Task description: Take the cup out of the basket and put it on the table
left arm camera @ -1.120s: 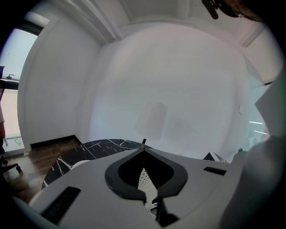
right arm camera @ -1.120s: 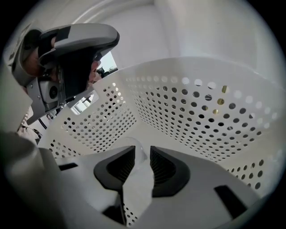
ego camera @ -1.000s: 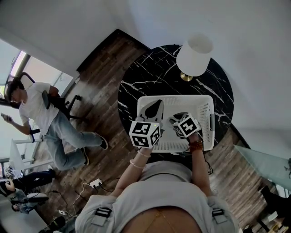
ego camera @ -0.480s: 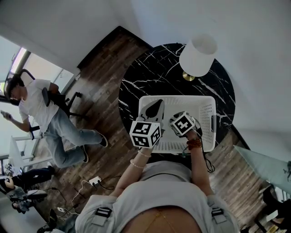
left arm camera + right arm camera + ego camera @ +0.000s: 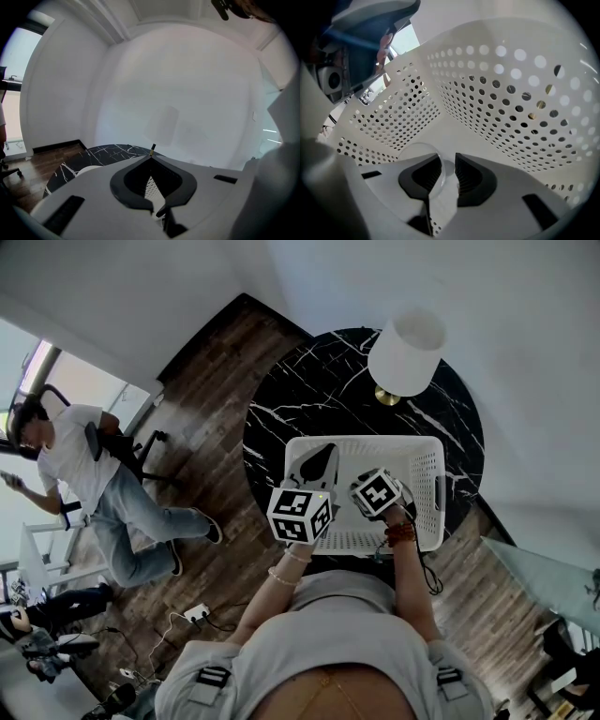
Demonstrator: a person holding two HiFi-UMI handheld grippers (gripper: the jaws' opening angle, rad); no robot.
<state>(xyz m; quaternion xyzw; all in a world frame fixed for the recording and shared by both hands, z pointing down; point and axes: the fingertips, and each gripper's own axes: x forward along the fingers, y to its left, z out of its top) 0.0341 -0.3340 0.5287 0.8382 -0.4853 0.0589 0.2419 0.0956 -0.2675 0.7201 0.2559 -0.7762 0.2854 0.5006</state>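
Note:
In the right gripper view a clear plastic cup sits on the floor of the white perforated basket. My right gripper reaches down into the basket, its jaws close together with the cup's thin wall between them, one jaw inside the rim and one outside. In the head view the basket stands on the round black marble table; the right gripper covers the cup there. My left gripper hovers over the basket's left side, shut and holding nothing, its tips pointing past the basket.
A white-shaded lamp on a brass base stands on the table behind the basket. Bare marble lies left of and behind the basket. A person sits by an office chair on the wooden floor far left. Cables lie on the floor near my feet.
Both grippers have hardly moved. The right gripper's cube has turned slightly inside the basket. The head camera has shifted a little.

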